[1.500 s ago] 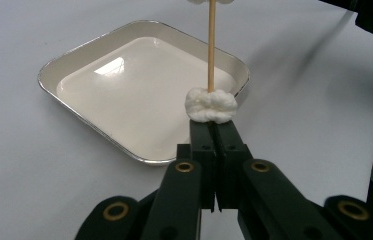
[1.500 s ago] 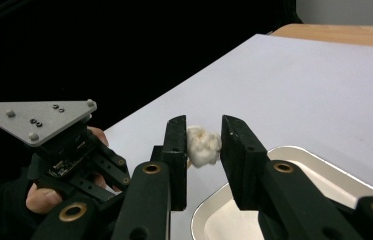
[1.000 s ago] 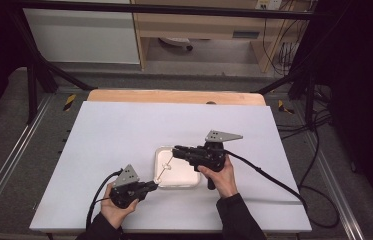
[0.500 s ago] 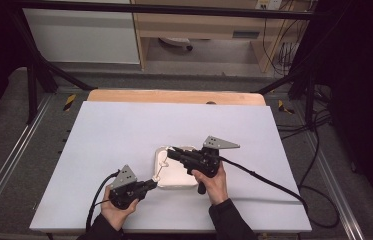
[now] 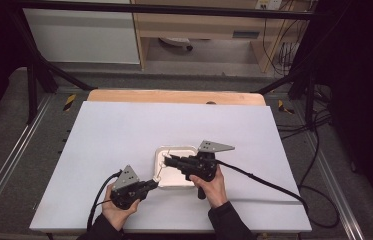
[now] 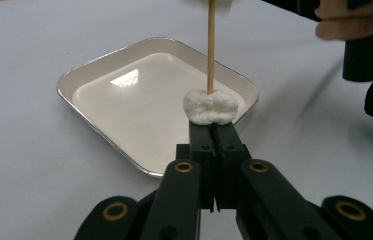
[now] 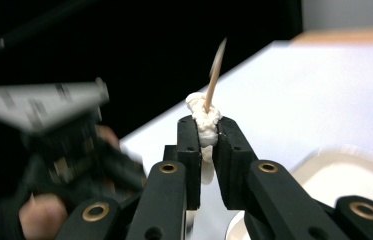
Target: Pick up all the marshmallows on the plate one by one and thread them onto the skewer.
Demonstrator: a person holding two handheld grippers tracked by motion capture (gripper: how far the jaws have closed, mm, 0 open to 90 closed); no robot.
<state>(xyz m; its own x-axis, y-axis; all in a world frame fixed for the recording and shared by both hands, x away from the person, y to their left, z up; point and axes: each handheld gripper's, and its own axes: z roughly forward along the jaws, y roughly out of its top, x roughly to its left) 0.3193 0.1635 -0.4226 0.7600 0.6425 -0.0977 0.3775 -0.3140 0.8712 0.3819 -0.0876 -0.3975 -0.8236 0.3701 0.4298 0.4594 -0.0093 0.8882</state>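
Two white lumps share one skewer (image 6: 211, 45) standing over the tray's (image 6: 64, 82) near edge. Left fingers (image 6: 201, 145) are shut at its base beneath the lower lump (image 6: 210, 107), and right fingers (image 7: 188, 140) pinch the upper lump (image 7: 203, 120) at its point. The coming push likely runs down the skewer's axis.

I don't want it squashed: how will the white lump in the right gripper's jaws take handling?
Probably soft: the lump looks pinched narrow between the right gripper's jaws. Likely light, since the thin stick through it looks straight. Perhaps tacky rather than slippery, though that is hard to judge.
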